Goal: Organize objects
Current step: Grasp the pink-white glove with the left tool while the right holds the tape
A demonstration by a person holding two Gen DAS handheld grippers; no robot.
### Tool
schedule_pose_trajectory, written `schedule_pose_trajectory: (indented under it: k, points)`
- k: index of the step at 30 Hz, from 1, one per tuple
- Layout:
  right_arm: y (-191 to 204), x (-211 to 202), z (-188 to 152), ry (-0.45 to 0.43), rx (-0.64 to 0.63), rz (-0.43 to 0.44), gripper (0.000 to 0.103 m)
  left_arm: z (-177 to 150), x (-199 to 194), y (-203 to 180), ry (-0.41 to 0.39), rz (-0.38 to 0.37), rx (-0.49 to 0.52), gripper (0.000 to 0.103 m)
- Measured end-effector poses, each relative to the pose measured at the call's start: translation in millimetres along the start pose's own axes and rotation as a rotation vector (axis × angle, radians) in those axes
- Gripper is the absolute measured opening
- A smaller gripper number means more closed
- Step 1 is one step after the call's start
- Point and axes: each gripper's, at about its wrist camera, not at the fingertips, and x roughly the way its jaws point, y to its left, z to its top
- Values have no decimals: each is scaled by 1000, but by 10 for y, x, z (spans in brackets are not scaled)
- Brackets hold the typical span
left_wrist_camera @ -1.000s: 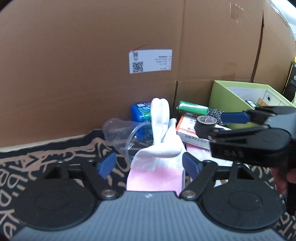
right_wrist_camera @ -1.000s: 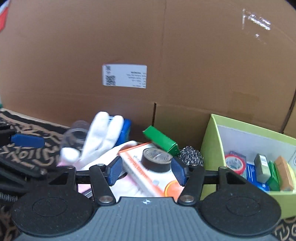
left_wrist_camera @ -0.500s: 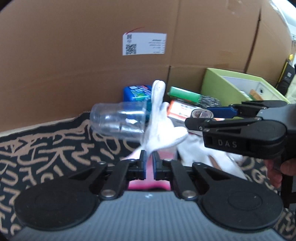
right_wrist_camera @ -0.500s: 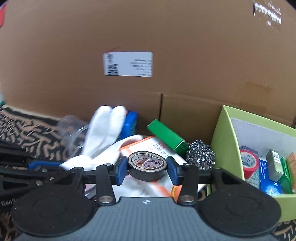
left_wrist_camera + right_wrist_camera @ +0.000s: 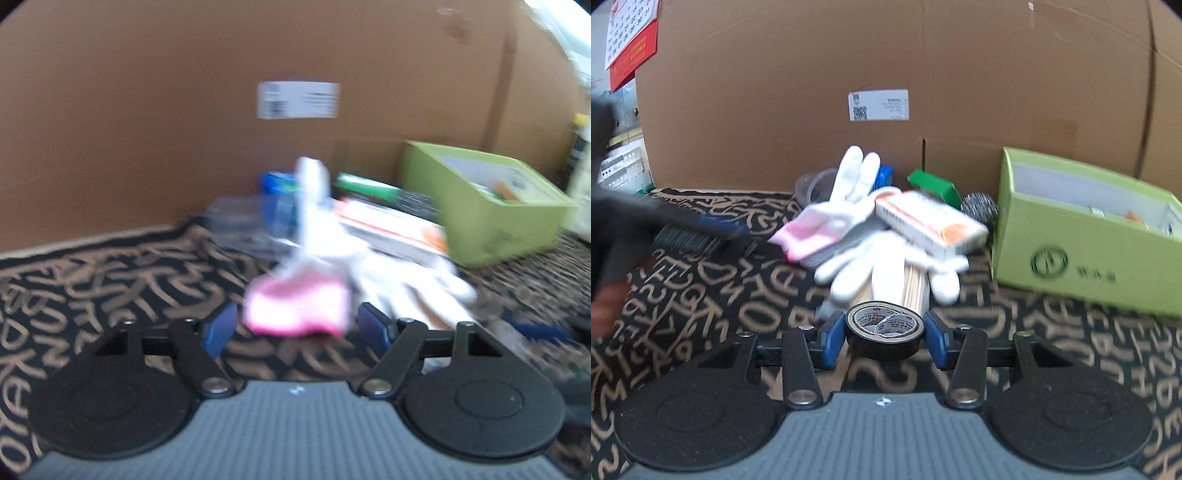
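Observation:
My right gripper [image 5: 885,338] is shut on a roll of black tape [image 5: 884,328] and holds it above the patterned mat, back from the pile. My left gripper [image 5: 298,326] is open and empty, just in front of the pink cuff of a white glove [image 5: 299,306]. That glove [image 5: 831,214] lies on the pile with its fingers up. A second white glove [image 5: 886,266] lies flat in front. The left wrist view is blurred. The left gripper also shows at the left of the right wrist view [image 5: 701,236].
A green box [image 5: 1086,240] with items inside stands at the right. The pile holds an orange and white carton [image 5: 931,221], a green carton [image 5: 932,186], a steel scourer [image 5: 979,210], a clear cup [image 5: 812,184] and a blue box [image 5: 277,192]. A cardboard wall [image 5: 886,74] stands behind.
My left gripper has opened and let go of the pink-cuffed glove, which dropped back on the pile. My right gripper has closed on the tape roll and pulled back from the pile.

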Motion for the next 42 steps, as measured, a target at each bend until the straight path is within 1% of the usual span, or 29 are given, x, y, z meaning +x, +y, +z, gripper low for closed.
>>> schedule_pose_trajectory:
  k: [2, 5, 6, 7, 8, 9, 10, 14, 16, 18, 20, 21, 22, 23, 24, 25, 26, 29, 30, 31, 32, 33, 36, 38, 39, 40, 41, 42]
  points:
    - [-21, -13, -70, 3, 41, -2, 50, 73, 195, 61, 27, 1, -13, 72]
    - [-66, -88, -176, 14, 97, 4, 51, 152, 429, 131, 59, -19, -49, 72]
    - [-74, -103, -204, 19, 105, 3, 51, 161, 471, 131, 57, -30, -58, 70]
    - [-76, -113, -226, 24, 107, -1, 51, 175, 485, 119, 59, -51, -48, 52]
    - [-76, -125, -250, 29, 108, -6, 51, 188, 477, 108, 59, -89, -42, 38]
    - [-71, -130, -267, 36, 105, -11, 51, 199, 454, 99, 70, -129, -46, 11]
    - [-69, -140, -280, 39, 104, -11, 51, 204, 426, 79, 85, -150, -48, 6]
    - [-76, -163, -294, 36, 107, -3, 51, 68, 187, -85, 89, -170, 14, 5]
    - [-69, -176, -314, 37, 102, 0, 51, -55, -12, -129, 98, -219, 12, 5]
    - [-55, -199, -347, 38, 90, -6, 51, -193, -235, -155, 118, -241, 12, 5]
    - [-29, -221, -382, 42, 75, -14, 54, -338, -432, -168, 133, -244, 14, 8]
    - [-17, -233, -396, 40, 64, -19, 59, -390, -509, -170, 134, -233, 19, 11]
    - [0, -242, -408, 39, 55, -26, 67, -422, -549, -188, 131, -216, 31, 28]
    - [13, -249, -418, 39, 47, -33, 69, -434, -566, -213, 123, -192, 44, 44]
    - [30, -254, -429, 36, 41, -40, 70, -442, -577, -244, 107, -162, 56, 72]
    - [46, -258, -439, 33, 35, -46, 70, -445, -577, -283, 84, -138, 71, 77]
    - [56, -265, -451, 32, 29, -50, 70, -428, -554, -334, 80, -125, 95, 77]
    - [42, -314, -491, 27, 26, -64, 71, -366, -420, -477, 96, -131, 140, 77]
    - [28, -329, -503, 26, 33, -71, 71, -352, -378, -511, 104, -129, 151, 71]
    - [5, -341, -511, 26, 41, -76, 71, -339, -338, -540, 116, -134, 162, 49]
    - [-20, -346, -514, 25, 48, -80, 71, -341, -296, -564, 139, -143, 164, 37]
    - [-33, -344, -512, 23, 55, -87, 72, -345, -274, -574, 151, -143, 158, 33]
    - [-43, -292, -476, 14, 58, -81, 71, -364, -290, -583, 146, -139, 158, 33]
    - [-30, -233, -448, 11, 58, -57, 71, -379, -295, -581, 146, -126, 156, 48]
    - [-7, -205, -435, 14, 53, -48, 69, -388, -289, -575, 149, -115, 149, 53]
    - [14, -189, -425, 12, 46, -41, 60, -394, -278, -570, 152, -108, 146, 52]
    - [30, -181, -419, 13, 41, -34, 55, -399, -281, -570, 149, -104, 147, 50]
    - [38, -190, -420, 10, 36, -27, 50, -396, -289, -576, 148, -101, 148, 38]
